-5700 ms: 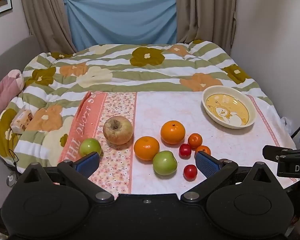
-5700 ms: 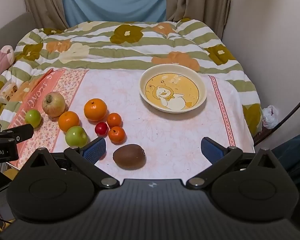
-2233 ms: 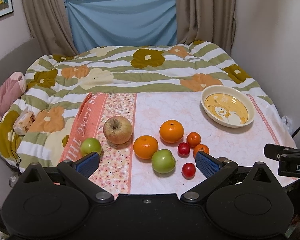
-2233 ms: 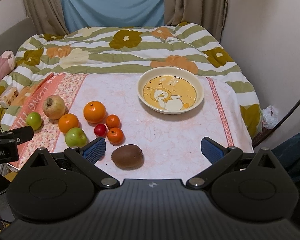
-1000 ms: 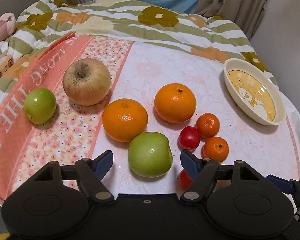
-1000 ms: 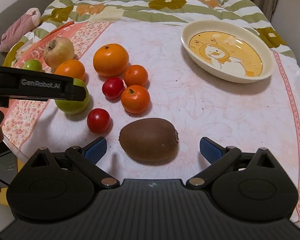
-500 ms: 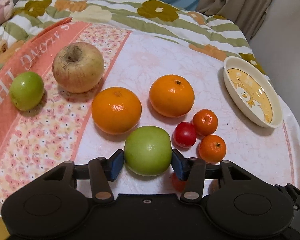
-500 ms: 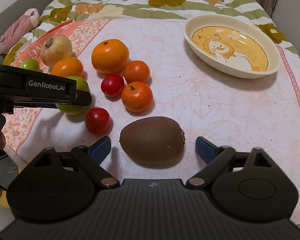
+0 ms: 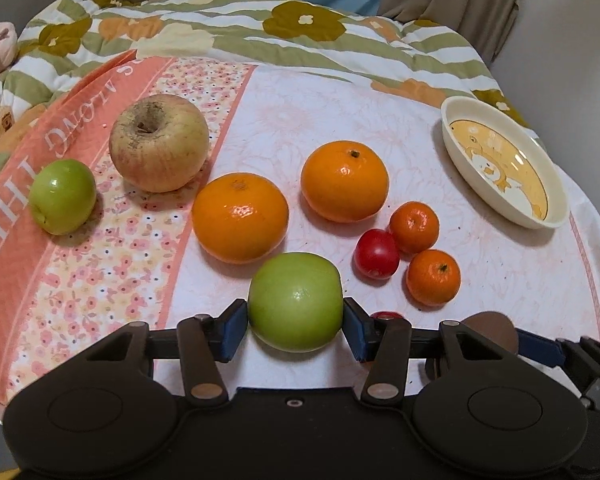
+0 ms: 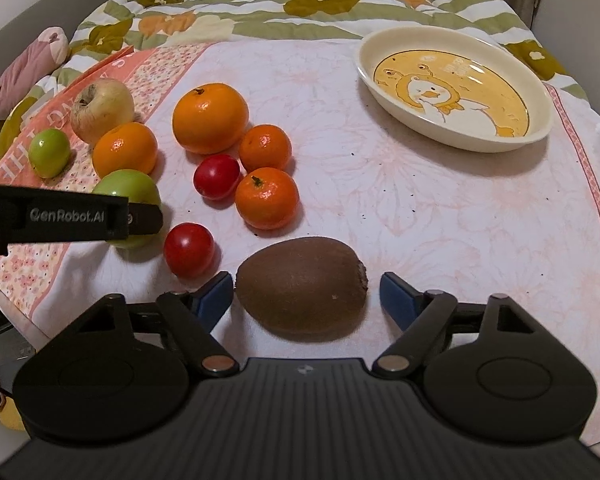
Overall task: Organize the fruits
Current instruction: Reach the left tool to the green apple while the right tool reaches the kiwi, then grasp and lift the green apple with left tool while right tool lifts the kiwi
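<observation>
My left gripper is shut on a green apple that rests on the cloth-covered table. My right gripper is open around a brown kiwi; its left pad is close to the kiwi and its right pad stands a little off. A cream bowl with a yellow duck picture sits at the far right, empty. The left gripper's body shows in the right wrist view, in front of the green apple.
On the table lie two large oranges, two small mandarins, two red fruits, a pale apple and a small green apple. A flowered quilt lies behind.
My left gripper has closed its pads onto the green apple. My right gripper has moved in and narrowed around the kiwi.
</observation>
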Available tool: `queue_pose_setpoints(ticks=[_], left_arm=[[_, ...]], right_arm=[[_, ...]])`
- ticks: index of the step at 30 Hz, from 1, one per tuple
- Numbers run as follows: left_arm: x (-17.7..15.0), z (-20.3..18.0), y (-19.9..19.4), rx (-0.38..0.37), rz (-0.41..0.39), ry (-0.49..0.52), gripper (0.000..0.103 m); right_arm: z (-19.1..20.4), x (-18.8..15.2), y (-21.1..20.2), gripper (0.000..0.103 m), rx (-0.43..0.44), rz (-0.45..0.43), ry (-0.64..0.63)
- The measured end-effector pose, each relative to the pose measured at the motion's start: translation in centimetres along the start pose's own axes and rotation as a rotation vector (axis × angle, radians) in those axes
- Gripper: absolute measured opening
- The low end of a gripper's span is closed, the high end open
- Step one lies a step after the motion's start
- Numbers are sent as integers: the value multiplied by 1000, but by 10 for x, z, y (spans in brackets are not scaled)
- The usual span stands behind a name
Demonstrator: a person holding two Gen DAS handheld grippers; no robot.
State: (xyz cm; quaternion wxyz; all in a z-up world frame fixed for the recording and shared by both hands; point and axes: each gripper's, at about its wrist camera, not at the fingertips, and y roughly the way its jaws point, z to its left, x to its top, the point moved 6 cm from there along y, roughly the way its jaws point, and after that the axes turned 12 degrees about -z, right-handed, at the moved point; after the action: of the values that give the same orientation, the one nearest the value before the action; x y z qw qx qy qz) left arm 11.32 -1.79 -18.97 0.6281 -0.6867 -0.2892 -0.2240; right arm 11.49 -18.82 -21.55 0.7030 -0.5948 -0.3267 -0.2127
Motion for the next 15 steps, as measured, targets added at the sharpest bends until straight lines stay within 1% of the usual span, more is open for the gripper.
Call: queue_pose_setpoints(ticks=[2, 3, 6, 11, 15], left_arm=[[-1, 1, -1, 0, -2, 11, 55], [-2, 2, -2, -1, -3, 15, 55], [-2, 3, -3, -7, -2, 19, 55], [-1, 6, -9, -19, -13, 31, 55], [5, 7, -17, -31, -26, 49, 54]], right_arm=[[2, 0, 1, 85, -3, 1, -7], [4, 0, 1, 84, -5, -2, -14], [7, 1, 2, 83, -22, -7, -25], [6, 1, -1, 82, -26, -4, 9], [7, 6, -8, 81, -41, -22, 21]])
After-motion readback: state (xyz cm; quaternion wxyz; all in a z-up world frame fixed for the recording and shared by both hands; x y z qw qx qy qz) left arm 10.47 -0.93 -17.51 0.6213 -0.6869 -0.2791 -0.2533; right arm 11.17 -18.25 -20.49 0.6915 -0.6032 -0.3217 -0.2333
